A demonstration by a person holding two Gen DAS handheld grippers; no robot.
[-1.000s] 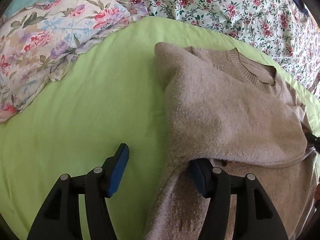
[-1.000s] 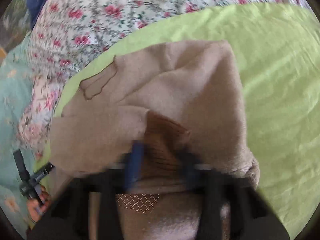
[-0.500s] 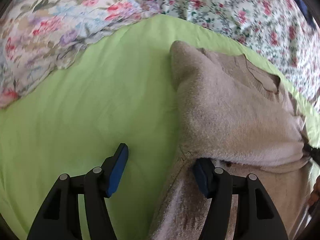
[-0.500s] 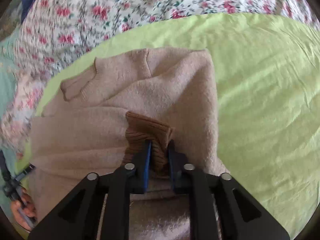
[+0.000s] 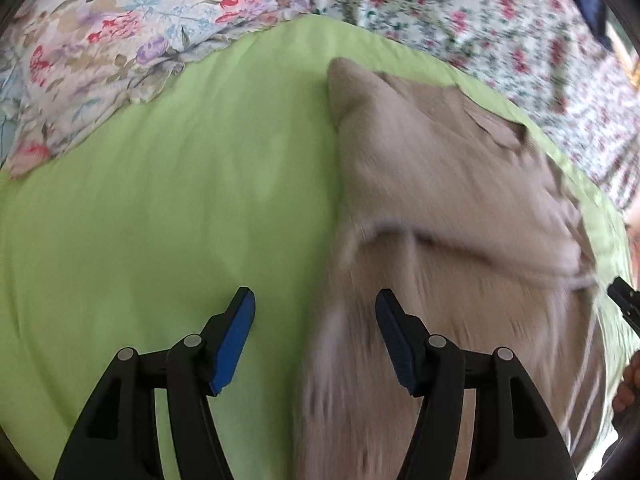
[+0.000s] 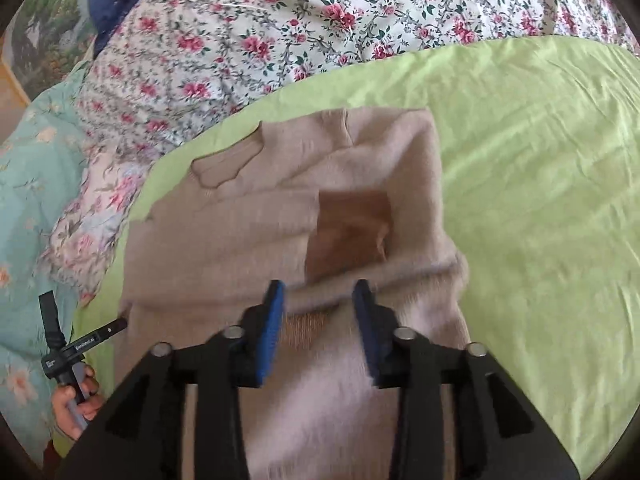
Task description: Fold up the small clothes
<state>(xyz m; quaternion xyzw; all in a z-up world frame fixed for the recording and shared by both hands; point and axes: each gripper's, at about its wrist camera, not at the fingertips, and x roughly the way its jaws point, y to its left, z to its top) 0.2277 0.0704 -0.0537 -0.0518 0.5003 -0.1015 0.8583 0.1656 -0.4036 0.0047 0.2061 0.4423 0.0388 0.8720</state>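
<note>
Tilting downward over sweater, fingers opening

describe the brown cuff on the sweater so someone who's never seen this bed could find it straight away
Start at the lime-green sheet covering the bed, then find the beige sweater lying on it below the rose-print quilt. A sleeve is folded across its chest, ending in the ribbed cuff, just beyond the right tool, whose jaws are opening with nothing between them. It is the only darker brown patch on the pale knit.
</note>
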